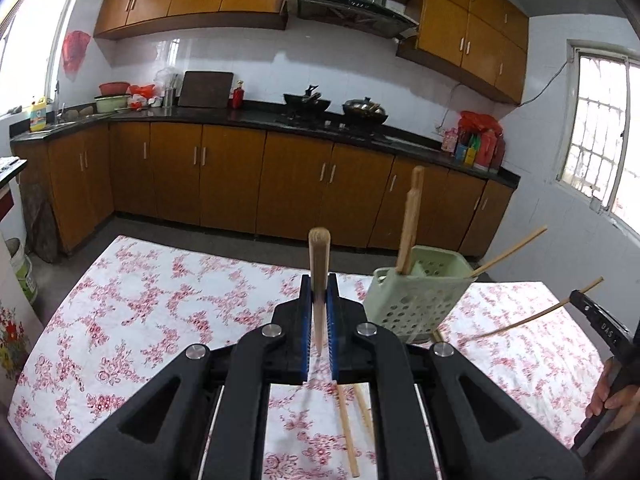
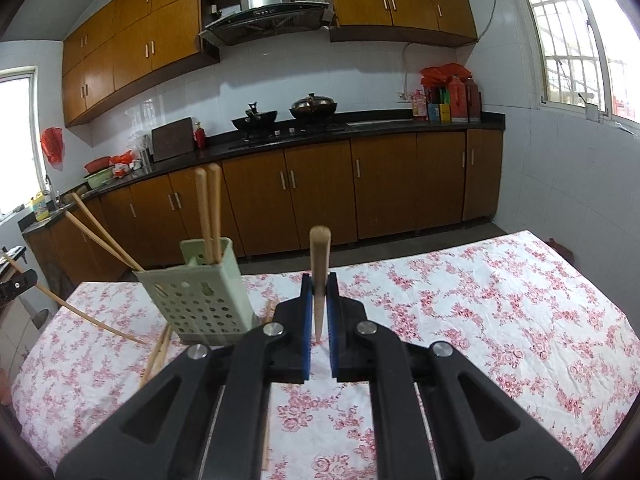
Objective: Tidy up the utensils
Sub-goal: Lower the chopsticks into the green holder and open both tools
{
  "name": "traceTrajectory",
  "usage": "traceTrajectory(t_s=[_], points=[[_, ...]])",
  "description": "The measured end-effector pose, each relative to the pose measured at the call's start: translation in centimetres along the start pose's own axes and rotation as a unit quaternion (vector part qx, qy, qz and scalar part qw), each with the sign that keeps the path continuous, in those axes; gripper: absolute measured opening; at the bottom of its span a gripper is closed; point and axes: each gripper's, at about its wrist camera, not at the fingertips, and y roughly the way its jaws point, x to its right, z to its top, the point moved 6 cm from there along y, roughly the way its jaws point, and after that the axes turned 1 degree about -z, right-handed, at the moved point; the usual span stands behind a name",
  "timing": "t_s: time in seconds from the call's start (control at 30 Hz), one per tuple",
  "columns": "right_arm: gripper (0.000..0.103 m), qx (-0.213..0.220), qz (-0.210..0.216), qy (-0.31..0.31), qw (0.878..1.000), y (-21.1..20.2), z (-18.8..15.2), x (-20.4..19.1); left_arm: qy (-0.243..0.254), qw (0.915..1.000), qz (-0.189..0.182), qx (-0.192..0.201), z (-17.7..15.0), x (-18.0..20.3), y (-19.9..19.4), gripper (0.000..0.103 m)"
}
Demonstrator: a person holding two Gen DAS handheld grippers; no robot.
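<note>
Wooden chopstick (image 1: 319,280) stands upright, clamped between the left gripper's (image 1: 319,292) blue pads; the green holder (image 1: 416,296) sits just right, on a floral tablecloth (image 1: 140,312) before brown cabinets (image 1: 224,176).

Right wrist view: the right gripper (image 2: 319,292) likewise pinches a chopstick (image 2: 319,276), holder (image 2: 200,296) to its left, more chopsticks inside.

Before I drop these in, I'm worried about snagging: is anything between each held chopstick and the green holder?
Nothing visible blocks the way to the green holder. Chopsticks already stand inside, others lean out toward the left gripper; the right gripper has the freer side.
</note>
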Motion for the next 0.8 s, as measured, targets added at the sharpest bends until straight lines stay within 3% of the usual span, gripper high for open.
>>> traceTrajectory(t_s=[0.3,0.47,0.6,0.8], points=[[0.008,0.024,0.076,0.002,0.997,-3.4,3.9,-3.1,0.017,0.9979,-0.047,0.043,3.1,3.5,-2.6,0.007],[0.008,0.059,0.119,0.007,0.991,-5.2,6.9,-5.0,0.027,0.9941,-0.068,0.081,5.6,6.1,-3.4,0.007],[0.008,0.097,0.125,0.006,0.987,-5.5,9.5,-6.3,0.017,0.9911,-0.072,0.111,7.5,7.4,-3.1,0.007],[0.008,0.106,0.120,0.012,0.987,-2.8,10.6,-7.3,-0.010,0.9884,-0.054,0.142,9.3,7.7,-1.1,0.007]])
